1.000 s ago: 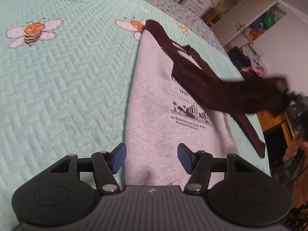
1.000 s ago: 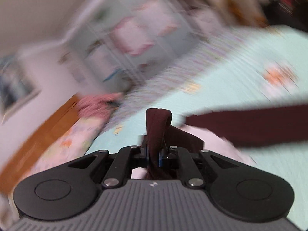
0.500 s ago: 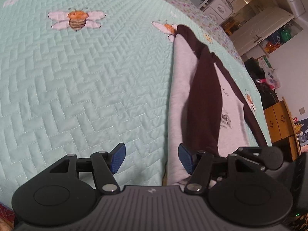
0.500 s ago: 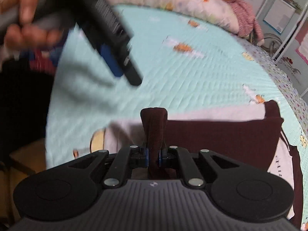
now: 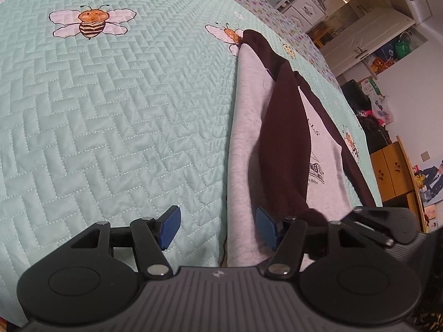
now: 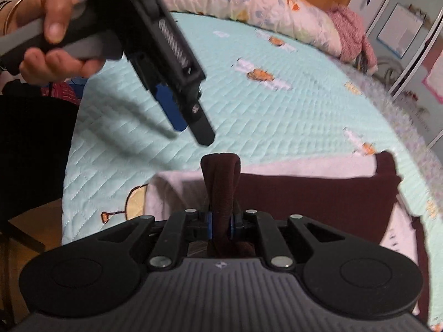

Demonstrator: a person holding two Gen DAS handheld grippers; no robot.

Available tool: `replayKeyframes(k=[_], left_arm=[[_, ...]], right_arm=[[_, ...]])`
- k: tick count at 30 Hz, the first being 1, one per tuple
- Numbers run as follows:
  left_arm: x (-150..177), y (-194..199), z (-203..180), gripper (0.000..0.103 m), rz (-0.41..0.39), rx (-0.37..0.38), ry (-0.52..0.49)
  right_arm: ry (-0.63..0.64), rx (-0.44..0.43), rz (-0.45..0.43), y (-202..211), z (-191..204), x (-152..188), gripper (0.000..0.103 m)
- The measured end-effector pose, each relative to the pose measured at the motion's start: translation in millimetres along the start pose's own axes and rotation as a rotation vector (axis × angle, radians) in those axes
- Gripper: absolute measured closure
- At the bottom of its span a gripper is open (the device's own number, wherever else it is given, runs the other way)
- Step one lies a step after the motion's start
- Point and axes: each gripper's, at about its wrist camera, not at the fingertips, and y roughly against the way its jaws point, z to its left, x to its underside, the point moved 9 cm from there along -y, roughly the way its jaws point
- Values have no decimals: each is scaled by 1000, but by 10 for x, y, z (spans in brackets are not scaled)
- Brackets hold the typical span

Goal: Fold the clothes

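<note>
while your right gripper [image 6: 220, 228] is clamped on the cuff of the dark sleeve [image 5: 285, 138], lay that sleeve flat along the grey sweatshirt [image 5: 243, 127] before you let go, and keep it inside the body's outline so the later folds stay square. your left gripper [image 5: 217, 228] hangs with its pads apart and nothing between them, over the sweatshirt's near edge on the bed [image 5: 124, 110]. the sweatshirt lies lengthwise away from you, and the sleeve runs along that same long axis, its cuff toward you and its shoulder at the far end.
</note>
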Motion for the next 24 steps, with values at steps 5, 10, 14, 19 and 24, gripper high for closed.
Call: replayKeyframes(k=[5, 10, 14, 19, 24], left_arm=[[13, -18, -44, 40, 4, 4, -11], [9, -16, -79, 40, 5, 6, -22], [-32, 30, -165, 40, -21, 25, -41], [-39, 68, -380, 40, -40, 76, -84], [56, -11, -576, 39, -1, 104, -130]], right_arm=[[249, 80, 73, -87, 242, 114, 90], [328, 125, 68, -166, 496, 233, 65], [224, 121, 9, 50, 469, 208, 36], [-96, 11, -83, 408, 315, 255, 33], [-594, -138, -227, 589, -119, 359, 33]])
